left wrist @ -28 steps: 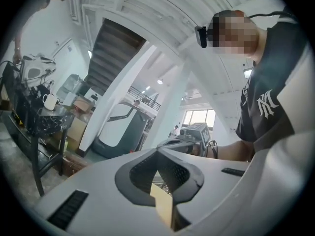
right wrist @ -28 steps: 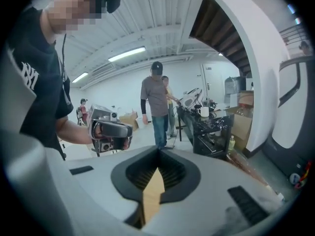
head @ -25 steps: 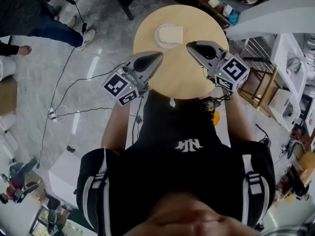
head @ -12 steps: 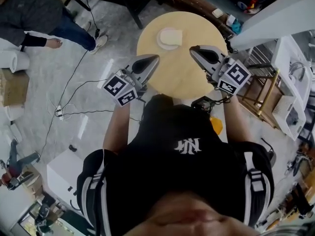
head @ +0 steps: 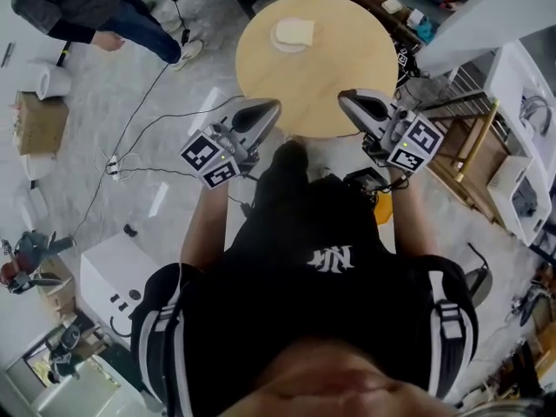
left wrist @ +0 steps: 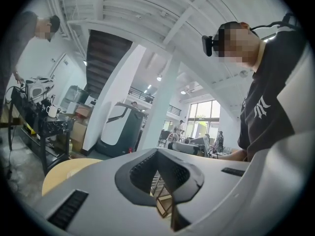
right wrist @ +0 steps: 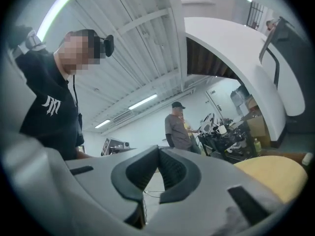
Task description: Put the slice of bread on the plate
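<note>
Both grippers [head: 274, 105] [head: 346, 97] sit farther from the plate [head: 276, 42].

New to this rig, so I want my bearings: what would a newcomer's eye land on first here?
The round wooden table at the top of the head view, with the slice of bread lying on the white plate near its far edge. Below it, the left claw and right claw are both shut and empty. A second person stands top left.

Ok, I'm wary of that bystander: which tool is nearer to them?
Left. The left tool sits lower right of the bystander, by the round table's near edge; the right tool lies farther right.
</note>
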A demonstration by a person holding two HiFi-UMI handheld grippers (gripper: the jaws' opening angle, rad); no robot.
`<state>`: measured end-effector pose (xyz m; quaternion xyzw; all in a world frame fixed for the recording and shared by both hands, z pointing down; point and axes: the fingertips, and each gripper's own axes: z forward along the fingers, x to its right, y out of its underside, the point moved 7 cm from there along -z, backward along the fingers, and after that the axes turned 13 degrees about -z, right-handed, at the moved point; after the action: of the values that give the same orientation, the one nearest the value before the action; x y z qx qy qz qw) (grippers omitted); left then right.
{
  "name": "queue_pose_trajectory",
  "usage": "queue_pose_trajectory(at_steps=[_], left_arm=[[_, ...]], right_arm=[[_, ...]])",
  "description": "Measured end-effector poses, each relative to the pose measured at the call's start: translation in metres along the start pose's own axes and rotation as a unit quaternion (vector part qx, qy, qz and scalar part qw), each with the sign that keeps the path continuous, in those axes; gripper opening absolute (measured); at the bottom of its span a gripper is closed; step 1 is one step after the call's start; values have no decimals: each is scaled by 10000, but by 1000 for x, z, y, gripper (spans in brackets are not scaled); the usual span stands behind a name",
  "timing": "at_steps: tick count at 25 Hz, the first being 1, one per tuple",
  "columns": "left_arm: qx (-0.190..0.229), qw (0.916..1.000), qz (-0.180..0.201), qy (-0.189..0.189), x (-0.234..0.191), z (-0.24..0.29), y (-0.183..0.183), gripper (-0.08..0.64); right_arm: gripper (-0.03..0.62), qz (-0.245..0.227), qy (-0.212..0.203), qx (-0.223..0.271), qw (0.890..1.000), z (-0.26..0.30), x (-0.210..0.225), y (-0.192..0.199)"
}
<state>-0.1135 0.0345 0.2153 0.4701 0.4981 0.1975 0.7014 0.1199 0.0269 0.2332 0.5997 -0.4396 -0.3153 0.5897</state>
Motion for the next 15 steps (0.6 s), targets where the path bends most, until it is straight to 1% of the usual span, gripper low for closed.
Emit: queue_pose_trajectory(at_steps=[3, 7, 11, 15], left_arm=[[-40, 9999, -31, -164, 22, -5, 18, 12], [-82, 9995, -48, -315, 39, -15, 29, 12], [-103, 9993, -1, -352, 48, -25, 31, 12], [-44, 9996, -95, -267, 44, -30, 33, 12]], right_arm=[[2, 22, -59, 118, 9999, -21, -15, 10], [2, 31, -78, 234, 9997, -34, -27, 14], [0, -56, -200, 191, 9996, -34, -41, 13], [-2, 6, -292, 112, 9995, -29, -48, 10]])
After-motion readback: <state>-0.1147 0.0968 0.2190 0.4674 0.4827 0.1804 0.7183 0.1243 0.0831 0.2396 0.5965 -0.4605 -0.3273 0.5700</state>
